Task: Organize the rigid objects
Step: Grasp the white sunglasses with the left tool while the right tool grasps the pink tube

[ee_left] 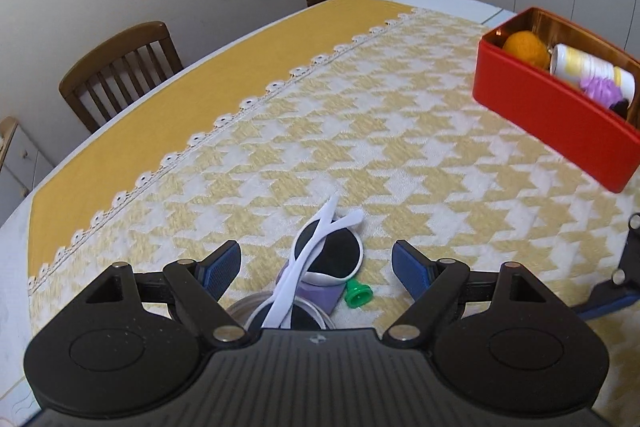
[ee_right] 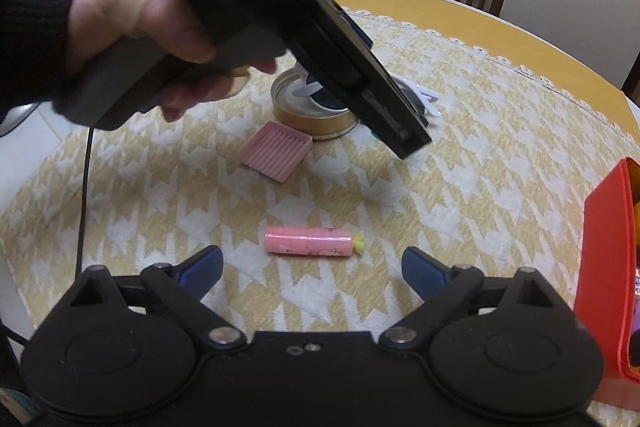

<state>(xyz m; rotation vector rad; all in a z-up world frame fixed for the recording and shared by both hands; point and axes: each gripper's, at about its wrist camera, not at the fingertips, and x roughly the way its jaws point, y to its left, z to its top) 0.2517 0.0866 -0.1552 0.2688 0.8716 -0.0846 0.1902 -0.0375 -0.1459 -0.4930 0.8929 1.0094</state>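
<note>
Here the left gripper [ee_left: 316,267] is seen with its blue pads spread apart and nothing clamped between them; white-framed sunglasses [ee_left: 320,259] lie just beyond and between the pads, their folded arms crossed over the dark lenses. The near lens is cut off by the gripper body, and it appears to rest on a round tin [ee_left: 280,311] of which only part of the rim is shown. A small green cap [ee_left: 359,294] lies just beside the sunglasses, touching a lilac item [ee_left: 320,295] that is mostly hidden under the frame and cannot be identified. The red box [ee_left: 552,115] is set well apart at the right on the yellow-and-white tablecloth [ee_left: 400,147], its far end cut off by the frame; an orange ball [ee_left: 526,47] and a white cylinder [ee_left: 592,75] are seen inside, with purple and dark things beneath that cannot be made out.

The right gripper [ee_right: 312,267] is likewise held with its jaws apart and nothing between them; a pink tube [ee_right: 308,245] with a yellow tip lies on the cloth just beyond the pads. A pink ridged tray [ee_right: 277,150] is set near the gold-sided tin, whose contents are largely blocked by the blurred left tool gripped by a hand [ee_right: 152,39] in a dark sleeve
</note>
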